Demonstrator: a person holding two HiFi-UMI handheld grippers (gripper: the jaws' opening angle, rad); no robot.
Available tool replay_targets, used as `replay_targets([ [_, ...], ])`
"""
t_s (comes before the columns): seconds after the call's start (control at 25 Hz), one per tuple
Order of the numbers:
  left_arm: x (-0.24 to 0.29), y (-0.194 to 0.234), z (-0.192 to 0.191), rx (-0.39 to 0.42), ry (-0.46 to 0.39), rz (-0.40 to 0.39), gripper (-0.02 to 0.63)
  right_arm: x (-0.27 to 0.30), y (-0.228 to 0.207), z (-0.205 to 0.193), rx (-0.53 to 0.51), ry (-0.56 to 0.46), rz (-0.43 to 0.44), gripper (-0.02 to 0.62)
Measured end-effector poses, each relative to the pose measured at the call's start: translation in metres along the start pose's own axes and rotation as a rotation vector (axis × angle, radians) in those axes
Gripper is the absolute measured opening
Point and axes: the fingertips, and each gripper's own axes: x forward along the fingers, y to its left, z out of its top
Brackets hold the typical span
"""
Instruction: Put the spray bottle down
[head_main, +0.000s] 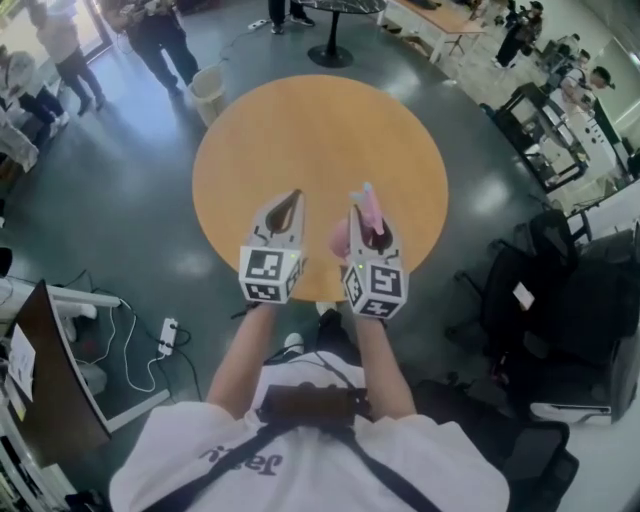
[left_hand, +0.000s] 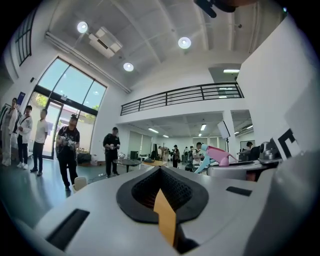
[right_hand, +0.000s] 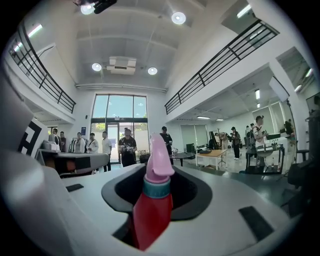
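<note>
A spray bottle (head_main: 366, 212) with a red body and a pink trigger head stands upright between the jaws of my right gripper (head_main: 368, 203), which is shut on it. In the right gripper view the spray bottle (right_hand: 152, 210) fills the gap of the right gripper (right_hand: 155, 176), nozzle pointing away. My left gripper (head_main: 291, 197) hangs beside it on the left, shut with nothing in it. Both hover over the near part of the round orange table (head_main: 320, 130). From the left gripper (left_hand: 161, 172) the bottle's pink head (left_hand: 218, 154) shows at the right.
A white bin (head_main: 208, 92) stands on the floor beyond the table's far left rim. A black pedestal base (head_main: 330, 52) lies farther back. Black chairs (head_main: 560, 280) crowd the right side. A power strip (head_main: 167, 335) and cables lie at the left. People stand at upper left.
</note>
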Motion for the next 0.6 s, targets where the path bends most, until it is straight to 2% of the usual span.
replay_targets([
  [0.2,0.031,0.003,-0.029,0.009,0.064,-0.002,0.009,0.033,-0.031,-0.024,0.021,0.019,-0.017,0.152],
  [0.6,0.076,0.023,-0.078,-0.027,0.152,0.031,0.009,0.108,-0.056,-0.064,-0.025,0.079,0.043,0.152],
])
